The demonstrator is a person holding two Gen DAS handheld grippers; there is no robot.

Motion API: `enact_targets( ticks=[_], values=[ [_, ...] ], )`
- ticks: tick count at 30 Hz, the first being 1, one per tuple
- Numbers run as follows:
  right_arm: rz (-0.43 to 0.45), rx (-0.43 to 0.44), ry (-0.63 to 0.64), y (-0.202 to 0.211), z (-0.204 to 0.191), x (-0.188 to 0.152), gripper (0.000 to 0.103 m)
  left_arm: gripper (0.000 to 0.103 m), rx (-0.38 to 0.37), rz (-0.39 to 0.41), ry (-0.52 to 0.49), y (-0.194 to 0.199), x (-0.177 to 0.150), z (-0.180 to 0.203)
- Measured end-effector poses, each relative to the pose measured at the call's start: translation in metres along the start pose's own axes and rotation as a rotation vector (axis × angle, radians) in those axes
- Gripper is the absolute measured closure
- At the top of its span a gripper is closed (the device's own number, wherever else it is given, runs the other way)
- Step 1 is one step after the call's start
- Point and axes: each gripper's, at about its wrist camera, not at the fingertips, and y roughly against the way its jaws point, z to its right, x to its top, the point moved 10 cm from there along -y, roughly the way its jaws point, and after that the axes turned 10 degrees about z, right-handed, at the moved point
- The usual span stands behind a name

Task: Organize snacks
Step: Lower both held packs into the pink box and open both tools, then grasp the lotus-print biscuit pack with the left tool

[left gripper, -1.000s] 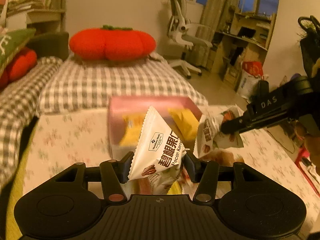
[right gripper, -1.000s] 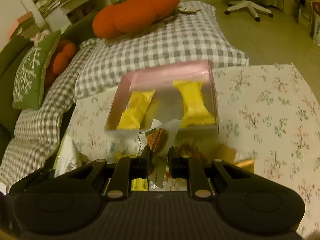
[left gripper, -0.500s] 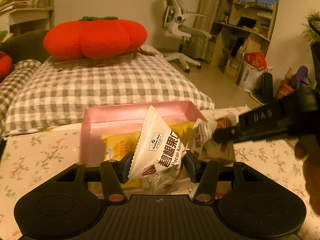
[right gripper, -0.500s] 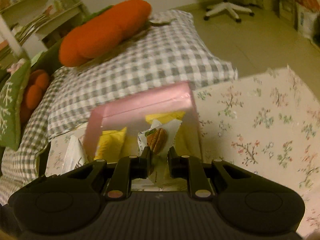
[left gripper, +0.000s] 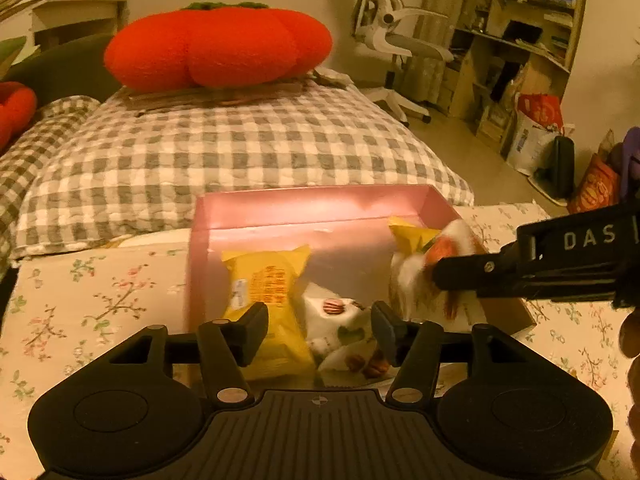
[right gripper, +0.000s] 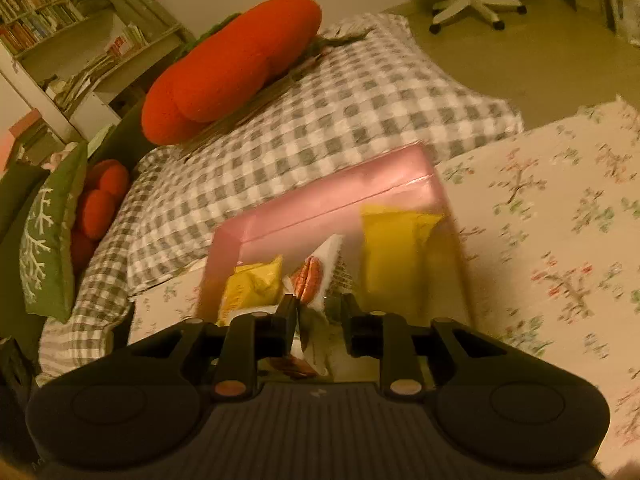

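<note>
A pink box [left gripper: 316, 196] stands open on the floral cloth, with two yellow snack packets [left gripper: 268, 288] [left gripper: 412, 232] inside. My left gripper [left gripper: 320, 322] hangs over its near edge, its jaws opening. A white pecan packet [left gripper: 336, 316] lies loose in the box between the fingers, and neither pad presses on it. My right gripper [right gripper: 319, 308] reaches into the pink box [right gripper: 328, 196] from the right, its jaws opening too. A second white pecan packet [right gripper: 314, 276] leans on its left finger, clear of the other. The left wrist view shows that packet [left gripper: 416, 276] blurred at the right gripper [left gripper: 438, 276].
Beyond the box lies a grey checked cushion [left gripper: 240, 148] with an orange pumpkin pillow [left gripper: 220, 48] on it. The floral cloth [right gripper: 560, 220] spreads to the right. A white office chair [left gripper: 392, 40] and shelves stand at the back. A hand [left gripper: 632, 336] shows at the right edge.
Both grippers came closer to the pink box and lower. The left jaws widened and its pecan packet dropped into the box. The right jaws parted from their packet.
</note>
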Motion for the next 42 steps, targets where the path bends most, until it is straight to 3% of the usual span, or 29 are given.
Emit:
enact_targets(
  ticks=[8, 12, 16, 21, 25, 36, 42],
  values=[
    [-0.076, -0.035, 0.084, -0.011, -0.002, -0.019, 0.075, 0.046, 0.031, 0.016, 0.061, 0.022, -0.001, -0.024],
    [-0.042, -0.012, 0.052, 0.001, -0.002, -0.010, 0.074, 0.046, 0.040, 0.017, 0.093, 0.036, -0.003, -0.033],
    [0.002, -0.037, 0.073, 0.020, -0.005, 0.002, 0.059, 0.046, 0.063, 0.021, 0.095, 0.053, -0.006, -0.036],
    [-0.019, -0.069, 0.111, 0.040, -0.011, -0.004, 0.058, 0.046, 0.065, 0.013, 0.101, 0.075, -0.008, -0.031],
    [-0.031, -0.081, 0.160, 0.056, -0.023, -0.011, 0.047, 0.045, 0.065, 0.002, 0.092, 0.096, -0.009, -0.024],
    [-0.129, -0.148, 0.251, 0.105, -0.031, -0.045, 0.036, 0.041, 0.035, -0.036, 0.093, 0.154, -0.036, 0.000],
    [-0.209, -0.204, 0.266, 0.127, -0.021, -0.075, 0.033, 0.033, -0.070, -0.078, 0.054, 0.180, -0.069, 0.029]
  ],
)
